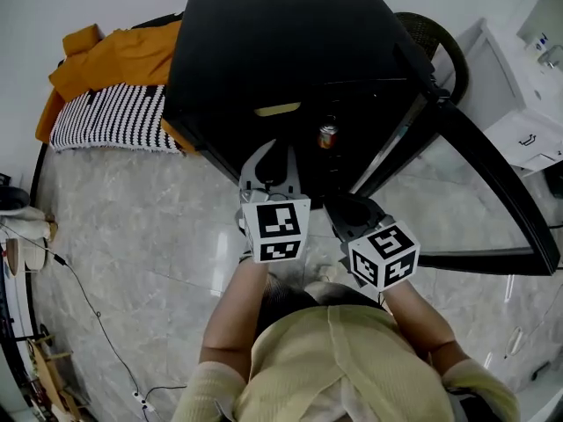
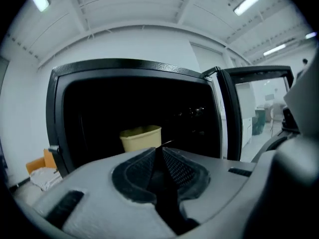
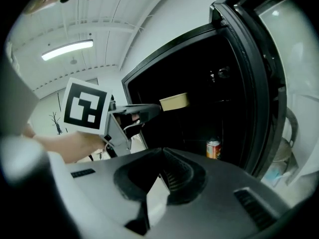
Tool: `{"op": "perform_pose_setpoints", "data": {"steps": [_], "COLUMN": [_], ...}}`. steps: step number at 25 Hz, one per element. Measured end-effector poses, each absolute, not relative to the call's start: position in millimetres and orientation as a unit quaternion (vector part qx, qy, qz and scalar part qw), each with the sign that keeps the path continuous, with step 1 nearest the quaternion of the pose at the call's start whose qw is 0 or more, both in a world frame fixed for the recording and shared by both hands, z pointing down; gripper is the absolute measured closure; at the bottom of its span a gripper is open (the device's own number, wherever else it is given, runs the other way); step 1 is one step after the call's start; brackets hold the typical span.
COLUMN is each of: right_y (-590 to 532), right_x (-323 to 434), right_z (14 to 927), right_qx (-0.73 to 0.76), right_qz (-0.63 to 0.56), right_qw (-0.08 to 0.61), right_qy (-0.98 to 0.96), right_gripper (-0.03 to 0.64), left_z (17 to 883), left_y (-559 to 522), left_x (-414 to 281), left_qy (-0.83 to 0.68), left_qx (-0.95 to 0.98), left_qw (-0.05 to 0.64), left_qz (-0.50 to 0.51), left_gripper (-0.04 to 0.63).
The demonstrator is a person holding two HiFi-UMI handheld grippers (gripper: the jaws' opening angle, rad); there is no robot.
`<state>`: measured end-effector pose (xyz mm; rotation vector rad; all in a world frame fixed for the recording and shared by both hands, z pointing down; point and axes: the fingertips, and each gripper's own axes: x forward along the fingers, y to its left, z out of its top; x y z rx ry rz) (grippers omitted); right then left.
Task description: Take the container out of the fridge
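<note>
Inside the open black fridge [image 1: 290, 42], the pale yellow container [image 1: 278, 109] sits on a shelf, untouched. At its 6 o'clock, just outside, the left gripper [image 1: 268, 152] has its jaws pressed together on nothing. At that gripper's 4 o'clock, the right gripper [image 1: 345, 207] is likewise closed and empty. A can [image 1: 328, 135] stands at the container's 4 o'clock, and the door [image 1: 493, 192] hangs open at 3 o'clock.

The person wears a pale yellow ribbed knit top [image 1: 334, 359] whose sleeves [image 1: 204, 385] end in thick cuffs. The grey moulded plastic left tongs [image 1: 271, 152] and right tongs [image 1: 345, 207] (the right looks darker) each carry a white cube [image 1: 275, 229] with black square markers. Black textured pads [image 2: 177, 171] line the jaws.
</note>
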<state>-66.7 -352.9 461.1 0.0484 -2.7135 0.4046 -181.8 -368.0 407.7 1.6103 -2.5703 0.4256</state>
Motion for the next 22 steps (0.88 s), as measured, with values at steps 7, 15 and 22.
{"op": "perform_pose_setpoints", "data": {"steps": [7,15,22], "right_y": [-358.0,-367.6,-374.2], "right_x": [-70.4,-78.9,-80.8], "right_z": [467.3,470.3,476.2], "right_qx": [-0.006,-0.018,-0.016], "right_qz": [0.147,0.151,0.158], "right_qw": [0.202,0.206,0.213], "right_qy": [-0.968,-0.967,-0.964], "right_gripper": [0.588,0.588,0.588], "left_z": [391.6,389.0,392.2], "left_y": [-382.8,-398.3,-411.4], "left_x": [-191.8,-207.0,-216.6], "left_qy": [-0.822,-0.770,-0.727], "left_qx": [0.490,0.442,0.431], "left_qw": [-0.051,-0.108,-0.108], "left_qz": [0.285,0.448,0.523], "left_gripper": [0.568,0.468,0.381]}}
